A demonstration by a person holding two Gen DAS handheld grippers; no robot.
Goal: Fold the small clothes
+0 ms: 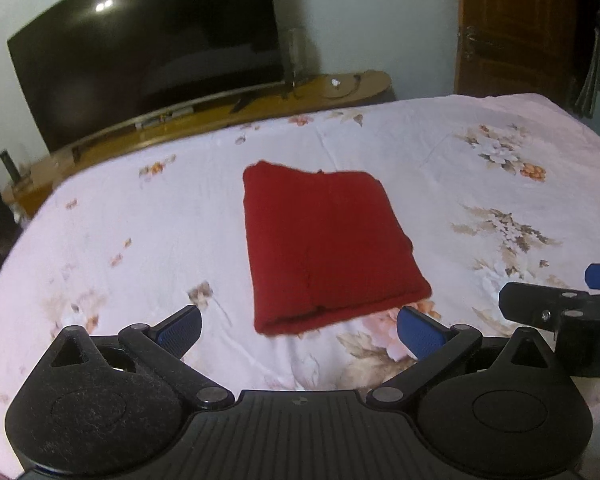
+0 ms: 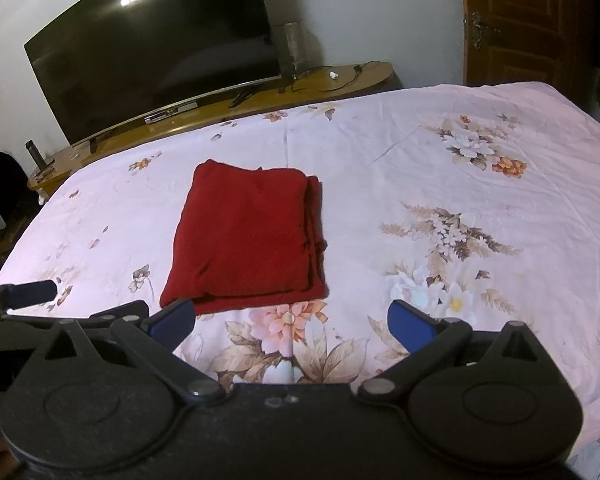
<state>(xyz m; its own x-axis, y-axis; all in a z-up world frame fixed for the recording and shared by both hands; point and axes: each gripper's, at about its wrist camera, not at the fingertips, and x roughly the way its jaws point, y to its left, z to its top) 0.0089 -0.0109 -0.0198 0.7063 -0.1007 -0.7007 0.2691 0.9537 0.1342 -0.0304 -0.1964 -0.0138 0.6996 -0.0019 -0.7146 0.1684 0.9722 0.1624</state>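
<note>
Jaws wide on both; red cloth's (image 2: 244,240) layered edge plain only from the right wrist.

Floral bedsheet (image 2: 460,240), television (image 2: 152,52) on wooden stand (image 2: 260,96), brown door (image 2: 520,20).

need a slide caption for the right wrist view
Open right gripper hangs short of a folded red garment lying on a floral bedsheet.

A red garment (image 2: 246,240) lies folded into a neat rectangle on the floral bedsheet (image 2: 440,160), its layered edges showing along the right side. The right gripper (image 2: 292,326) hangs just short of its near edge, blue-padded jaws spread wide and empty. The left gripper (image 2: 32,294) pokes in at the left edge. Beyond the bed, a dark television (image 2: 152,48) stands on a wooden stand (image 2: 340,76).
</note>
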